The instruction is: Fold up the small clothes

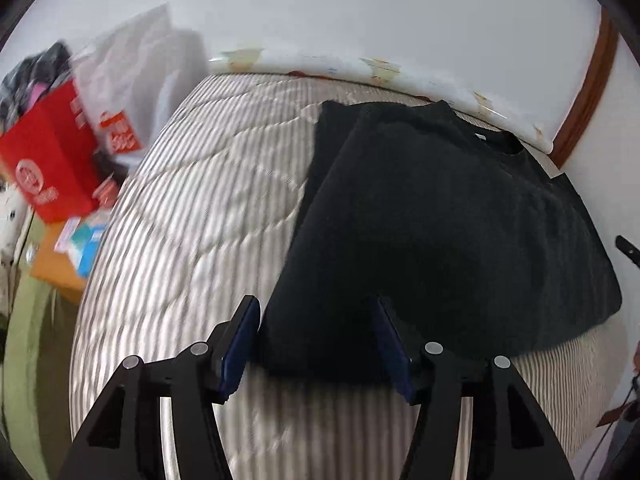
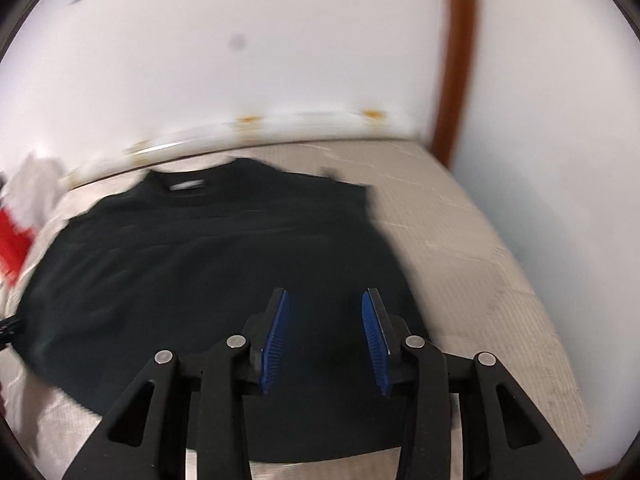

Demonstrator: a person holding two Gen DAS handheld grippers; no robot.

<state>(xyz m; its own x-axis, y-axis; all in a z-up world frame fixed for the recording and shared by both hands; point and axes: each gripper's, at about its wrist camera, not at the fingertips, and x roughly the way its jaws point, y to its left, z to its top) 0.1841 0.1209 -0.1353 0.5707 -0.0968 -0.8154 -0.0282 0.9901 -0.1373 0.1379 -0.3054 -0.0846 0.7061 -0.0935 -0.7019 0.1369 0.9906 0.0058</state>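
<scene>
Black T-shirt point(image 1: 440, 232) lies flat on the striped mattress point(image 1: 180, 220), collar toward the far white wall point(image 1: 360, 8), its left sleeve folded in over the body. Left gripper point(image 1: 316, 344) has its jaws parted, blue pads clear of cloth, hovering at the shirt's near left hem corner; nothing is clamped. Right gripper point(image 2: 325, 340) is likewise released, pads apart, above the shirt's point(image 2: 200, 260) near right part.

Edges: the shirt's left side leaves a wide bare strip of mattress. On the right, bare mattress point(image 2: 460, 260) runs to the bed edge, with a brown door frame point(image 2: 456, 60) beyond.

Only the left view shows the clutter off the bed's left edge: red box point(image 1: 52, 160), white bags point(image 1: 136, 72), orange box point(image 1: 56, 264). The right view shows the collar label point(image 2: 186, 185) better, though it is blurred; the shirt's right sleeve probably sticks out, hard to tell.
</scene>
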